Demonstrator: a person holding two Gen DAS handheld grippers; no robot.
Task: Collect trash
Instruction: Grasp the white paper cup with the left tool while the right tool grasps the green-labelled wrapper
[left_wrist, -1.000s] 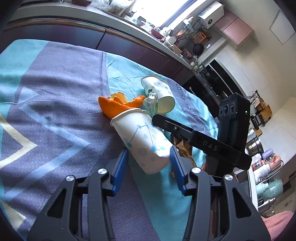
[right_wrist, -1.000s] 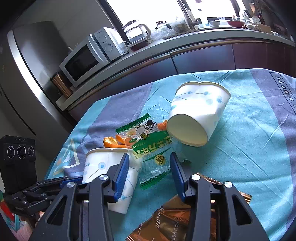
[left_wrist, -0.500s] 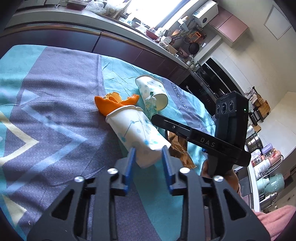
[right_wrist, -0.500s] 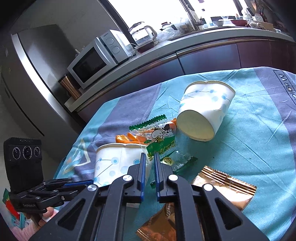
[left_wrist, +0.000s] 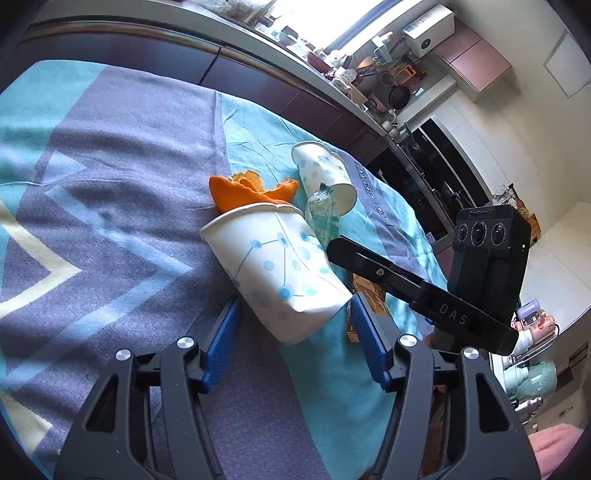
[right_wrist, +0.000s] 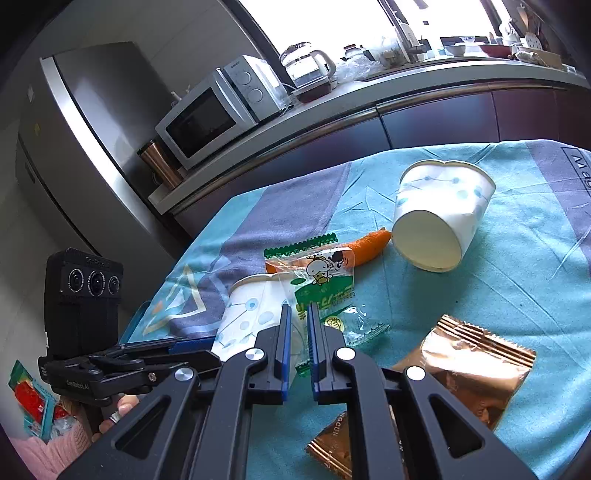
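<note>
A: Trash lies scattered on the tabletop cloth (left_wrist: 110, 177). Where is the near paper cup (left_wrist: 275, 271)?
B: On its side, base toward the left hand-held gripper (left_wrist: 293, 339), whose blue fingers (left_wrist: 221, 341) are spread wide on either side of the base. I can't tell whether they touch it.
A: And the right hand-held gripper (right_wrist: 296, 343)?
B: Its fingers are drawn narrow, pinching the lower edge of the green snack wrapper (right_wrist: 321, 280), which stands up against the near cup's rim.
A: What sits behind that cup?
B: Orange peel (left_wrist: 245, 192), touching the rim on its far side. A second paper cup (right_wrist: 439, 218) lies tipped farther off, to the right in the right wrist view, its open mouth facing the camera.
A: Anything nearer?
B: A gold foil packet (right_wrist: 472, 373) lies flat at near right, with a darker brown packet (right_wrist: 336, 446) by the gripper body.
</note>
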